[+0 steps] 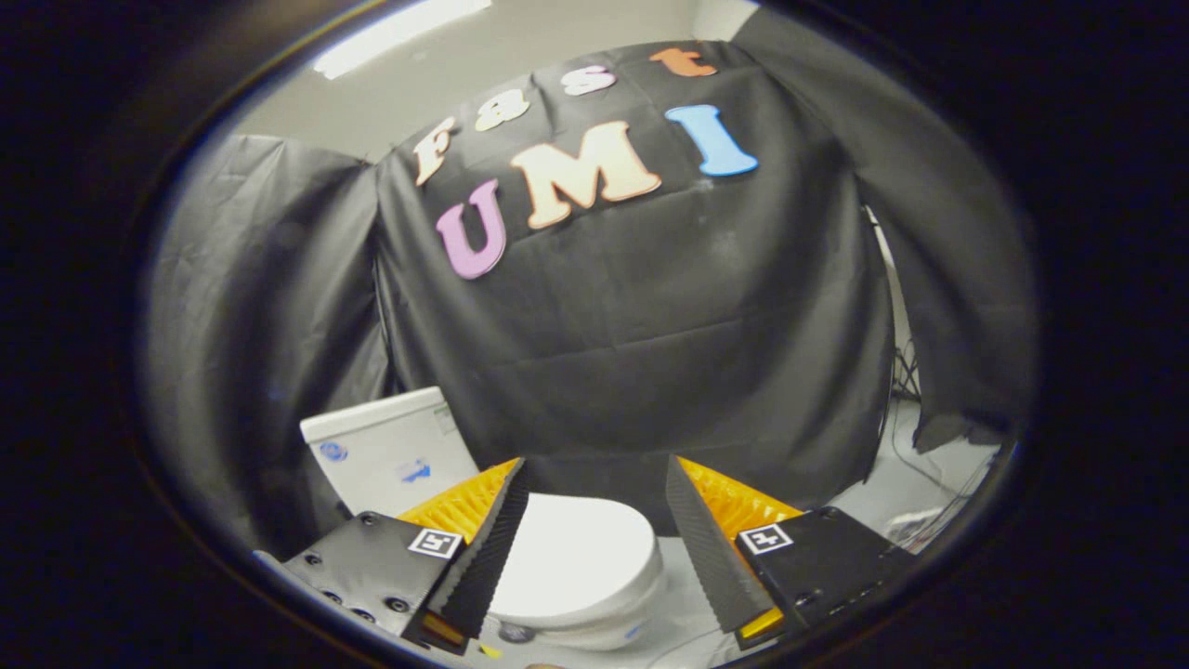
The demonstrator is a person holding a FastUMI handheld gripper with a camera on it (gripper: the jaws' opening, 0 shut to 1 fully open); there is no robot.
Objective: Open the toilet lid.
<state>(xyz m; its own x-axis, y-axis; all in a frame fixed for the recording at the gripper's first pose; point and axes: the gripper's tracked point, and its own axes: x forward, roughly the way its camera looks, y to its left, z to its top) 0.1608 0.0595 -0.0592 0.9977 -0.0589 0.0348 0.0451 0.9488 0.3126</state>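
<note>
Gripper view looks forward and downward along the claw point(594, 530), whose two fingers point(483, 557) rise from the lower part of the scene and are spread wide apart, released and grasping nothing. Each finger carries a ribbed pad on its inner face, and each sits on a dark block bearing a small square black-and-white marker. Between the fingers and a little below them is the toilet lid point(571, 557), white, rounded and lying flat in its closed position over the bowl. The left finger overlaps the lid's left edge in the view, though whether it touches the lid cannot be told; the right finger stands clear of the lid's right edge. The claw is tilted so that the whole scene leans slightly. Just beyond the left finger, behind the lid, stands the white toilet tank point(390, 451), boxy, with small blue marks on its front. Pale floor point(906, 497) shows beside the toilet on the right, with some loose cables point(929, 525) lying near the right finger's block. Farther off, black cloth point(650, 353) hangs in folds as the booth's wall behind and to both sides of the toilet. Above the cloth, a pale ceiling with a long bright light strip point(399, 35) is visible.
</note>
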